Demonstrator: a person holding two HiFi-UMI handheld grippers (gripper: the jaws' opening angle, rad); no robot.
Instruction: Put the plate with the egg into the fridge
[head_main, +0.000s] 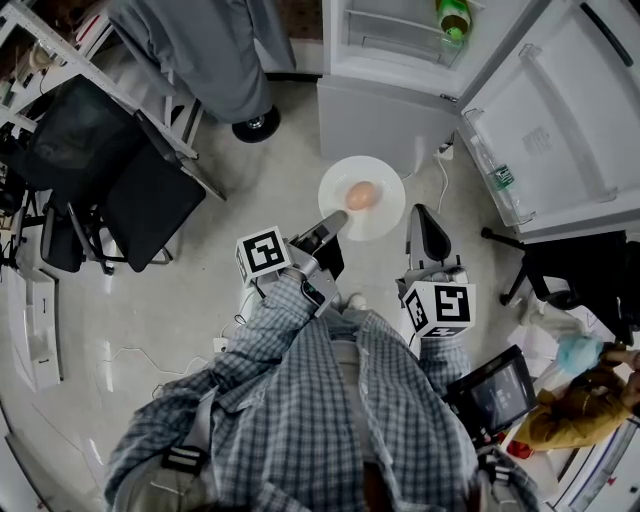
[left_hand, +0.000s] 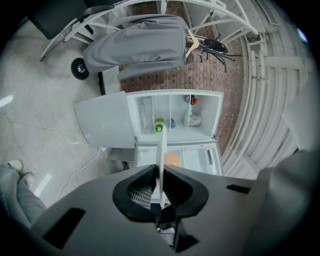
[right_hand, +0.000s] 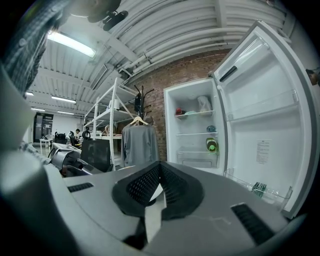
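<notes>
Checked shirt sleeves lead out to the two grippers, both held in front of the open fridge (head_main: 400, 115). The left gripper (head_main: 335, 224) has its fingers pinching the rim of the white plate (head_main: 388, 215). In the left gripper view the plate (left_hand: 161, 157) stands edge-on between them. The egg (head_main: 361, 195) lies near the plate's middle, and the plate hangs over the floor just short of the fridge's lower compartment, not yet inside. The right gripper (head_main: 421, 218) has its fingers pressed together on nothing, its tip just beside the plate's rim on the side toward the fridge door (head_main: 565, 130). That door stands wide open. A green-capped bottle (head_main: 453, 17) sits on a shelf inside the fridge. A grey garment (head_main: 205, 50) hangs beside the fridge, on the side away from the door.
</notes>
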